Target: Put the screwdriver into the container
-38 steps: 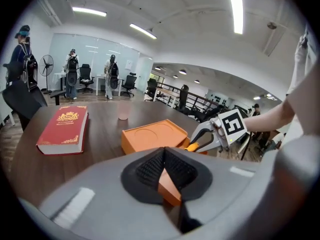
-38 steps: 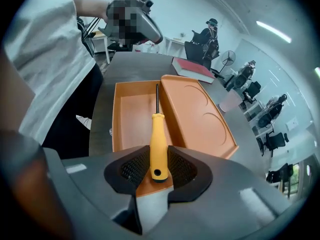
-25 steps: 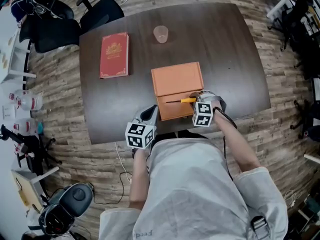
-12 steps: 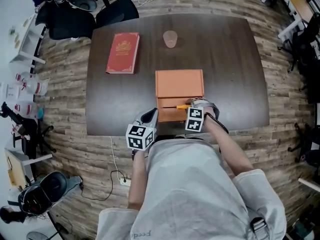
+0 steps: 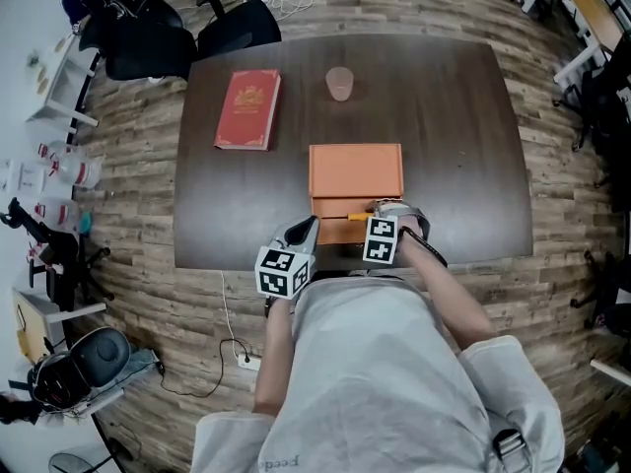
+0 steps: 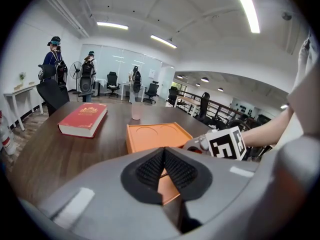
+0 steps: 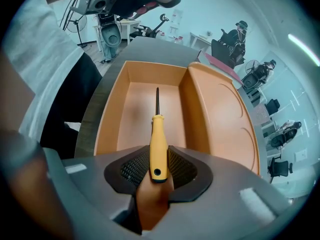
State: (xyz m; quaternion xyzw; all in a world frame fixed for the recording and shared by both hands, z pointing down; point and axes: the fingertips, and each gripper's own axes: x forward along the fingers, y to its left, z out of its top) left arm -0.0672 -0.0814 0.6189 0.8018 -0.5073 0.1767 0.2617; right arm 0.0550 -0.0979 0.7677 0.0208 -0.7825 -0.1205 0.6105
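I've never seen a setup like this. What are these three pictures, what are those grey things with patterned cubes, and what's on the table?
There's no robot: a person holds a handheld gripper in each hand; the patterned cubes belong to them. One picture comes from a camera on the person's head, looking down; the other two from cameras riding on the grippers. On the dark table sit a red book, a pink cup and an open orange container. The right gripper has its fingers closed on a yellow-handled screwdriver, over the container's open compartment. The left gripper is shut and empty.
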